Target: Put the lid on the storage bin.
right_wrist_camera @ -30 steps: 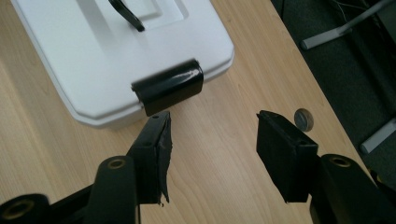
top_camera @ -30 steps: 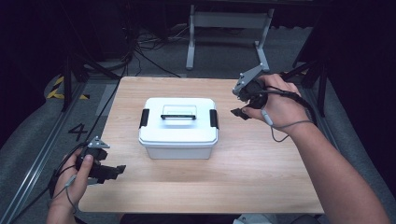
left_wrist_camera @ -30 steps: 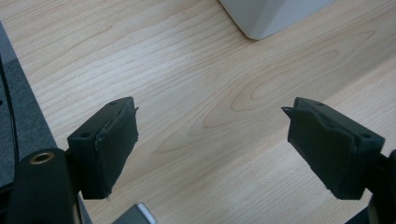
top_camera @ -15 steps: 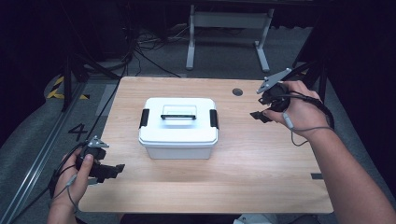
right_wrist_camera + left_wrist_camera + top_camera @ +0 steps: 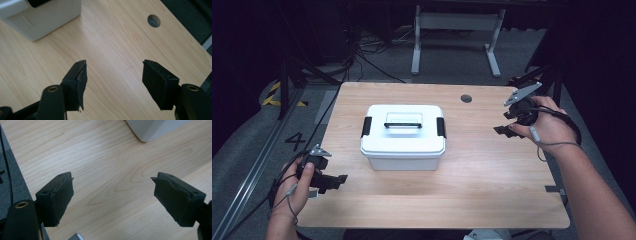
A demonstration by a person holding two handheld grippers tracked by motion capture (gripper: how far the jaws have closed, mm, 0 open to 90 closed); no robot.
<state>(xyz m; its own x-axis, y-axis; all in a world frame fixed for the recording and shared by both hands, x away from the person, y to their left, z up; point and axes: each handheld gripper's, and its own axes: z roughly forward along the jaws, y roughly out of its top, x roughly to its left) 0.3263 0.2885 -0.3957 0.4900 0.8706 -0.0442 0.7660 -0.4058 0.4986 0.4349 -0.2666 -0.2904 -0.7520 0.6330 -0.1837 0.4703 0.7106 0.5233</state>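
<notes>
A white lidded box (image 5: 403,136) is sitting mid-worktop (image 5: 492,185). Both jaws gaping, empty, the left hand-held gripper (image 5: 334,181) is waiting near-left, the right hand-held gripper (image 5: 507,122) hovering far-right. Approaching the side latches squarely seems wisest.

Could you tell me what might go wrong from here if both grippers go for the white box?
1. The right gripper hangs near the table's right edge, its cable looped at the wrist; it may snag.
2. The white box has black side latches; lifting by the handle with them unfastened could pull off the lid.
</notes>
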